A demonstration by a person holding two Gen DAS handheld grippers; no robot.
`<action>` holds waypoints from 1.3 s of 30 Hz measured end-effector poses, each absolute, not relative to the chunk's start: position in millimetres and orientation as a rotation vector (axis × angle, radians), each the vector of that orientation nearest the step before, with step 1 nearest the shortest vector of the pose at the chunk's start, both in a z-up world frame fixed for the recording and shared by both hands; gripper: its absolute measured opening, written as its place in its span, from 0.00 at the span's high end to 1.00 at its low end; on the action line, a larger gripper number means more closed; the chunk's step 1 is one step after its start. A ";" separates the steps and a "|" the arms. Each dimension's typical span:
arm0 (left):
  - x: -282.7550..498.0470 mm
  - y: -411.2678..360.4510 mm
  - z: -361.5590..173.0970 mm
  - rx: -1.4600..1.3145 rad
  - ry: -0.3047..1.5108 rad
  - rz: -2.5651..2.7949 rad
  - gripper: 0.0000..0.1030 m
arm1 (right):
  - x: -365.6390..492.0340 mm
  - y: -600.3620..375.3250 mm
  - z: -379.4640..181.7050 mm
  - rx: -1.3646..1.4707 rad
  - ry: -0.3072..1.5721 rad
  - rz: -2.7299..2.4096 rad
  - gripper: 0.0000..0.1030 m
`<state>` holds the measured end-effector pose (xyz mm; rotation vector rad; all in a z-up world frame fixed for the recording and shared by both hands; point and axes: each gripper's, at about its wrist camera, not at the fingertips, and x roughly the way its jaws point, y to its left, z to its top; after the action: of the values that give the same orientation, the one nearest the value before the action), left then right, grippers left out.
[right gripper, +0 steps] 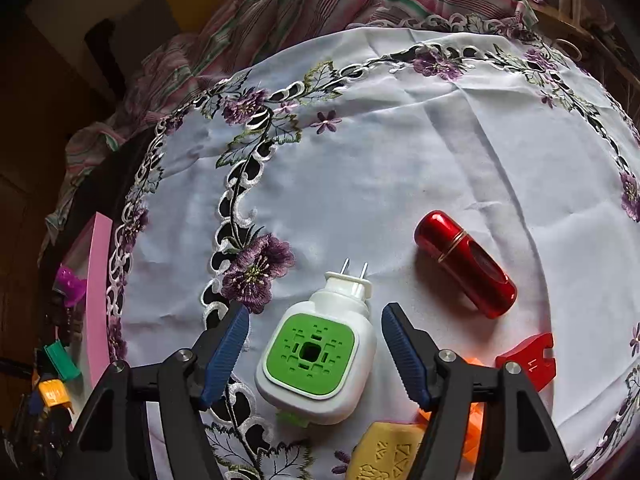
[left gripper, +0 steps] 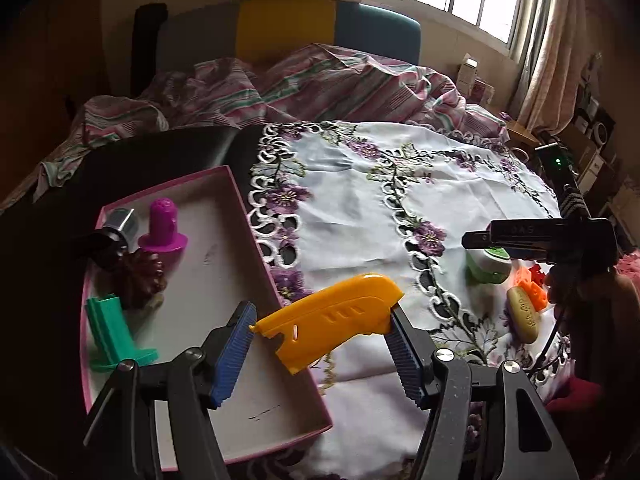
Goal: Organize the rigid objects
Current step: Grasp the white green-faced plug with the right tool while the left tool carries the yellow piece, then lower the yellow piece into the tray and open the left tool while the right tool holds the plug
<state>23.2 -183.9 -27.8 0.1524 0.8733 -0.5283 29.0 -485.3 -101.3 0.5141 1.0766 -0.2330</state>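
The yellow plastic piece (left gripper: 330,318) sits clamped between the blue ribbed fingers (left gripper: 234,350) of the left gripper (left gripper: 320,344), held just above the right rim of the pink box (left gripper: 256,236), partly over the box and partly over the tablecloth (left gripper: 352,200). Inside the box, toward its far left corner, stand a purple nozzle (left gripper: 164,226), a small silver cap (left gripper: 122,220), a dark brown lumpy thing (left gripper: 140,280) and a green fitting (left gripper: 110,336); the near half of the box floor is bare.

The right gripper (right gripper: 316,354) hovers with its jaws apart on either side of a white plug-in device (right gripper: 316,354) with a green face, which lies flat on the tablecloth (right gripper: 400,140) with its two prongs pointing away. Neither finger touches it. Just right of it lies a red metal tube (right gripper: 464,264) on its side, and nearer the gripper a red flat piece (right gripper: 528,360) marked with numerals. An orange piece (right gripper: 474,420) shows behind the right finger, and a yellow embossed bar (right gripper: 384,456) lies at the near edge, below the plug-in device. The pink box wall (right gripper: 98,300) stands at the far left of the right wrist view.

A striped sheet (left gripper: 280,84) is bunched beyond the tablecloth.
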 end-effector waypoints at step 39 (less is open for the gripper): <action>54.2 -110.2 -43.5 -0.016 0.958 -0.432 0.36 | 37.7 -462.3 -114.4 0.241 1.157 -0.325 0.49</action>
<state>54.2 -110.2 -43.5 -0.0160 0.9582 -0.4322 37.7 -462.3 -114.4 0.2410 1.1573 -0.3248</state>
